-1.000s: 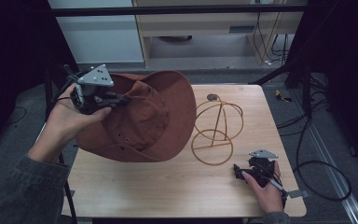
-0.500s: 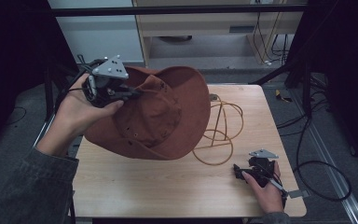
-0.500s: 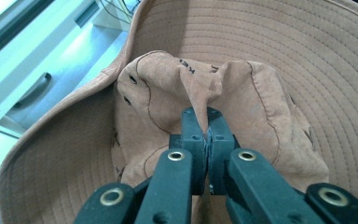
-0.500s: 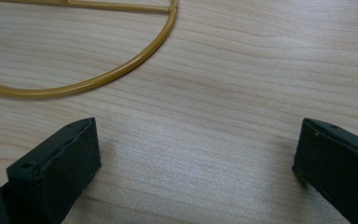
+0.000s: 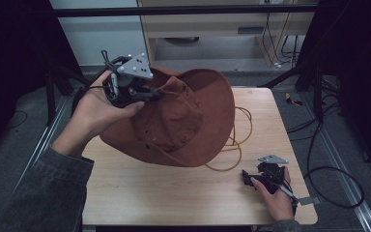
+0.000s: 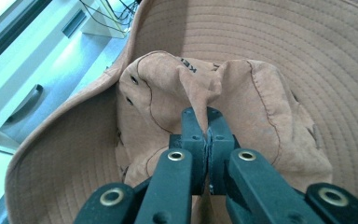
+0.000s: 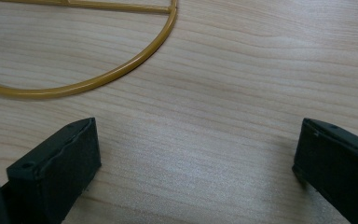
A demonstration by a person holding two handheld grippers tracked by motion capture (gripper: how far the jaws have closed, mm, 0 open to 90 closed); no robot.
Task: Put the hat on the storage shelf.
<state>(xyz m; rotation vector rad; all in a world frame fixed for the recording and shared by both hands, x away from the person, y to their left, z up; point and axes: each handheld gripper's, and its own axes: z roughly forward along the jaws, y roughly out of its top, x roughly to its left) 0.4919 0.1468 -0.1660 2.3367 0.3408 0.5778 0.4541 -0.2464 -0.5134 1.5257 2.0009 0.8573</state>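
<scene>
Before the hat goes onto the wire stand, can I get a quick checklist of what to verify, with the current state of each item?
1. Left gripper pinches the brown hat by a fold of its crown: ok.
2. Hat clear of the table: ok, tilted in the air.
3. Gold wire stand visible enough for aiming: not ok, the brim covers most of it.
4. Stand upright: cannot tell.
5. Right gripper out of the way: ok, open, low over the table beside the stand's base ring.
6. Hat opening faces the stand: cannot tell.
</scene>
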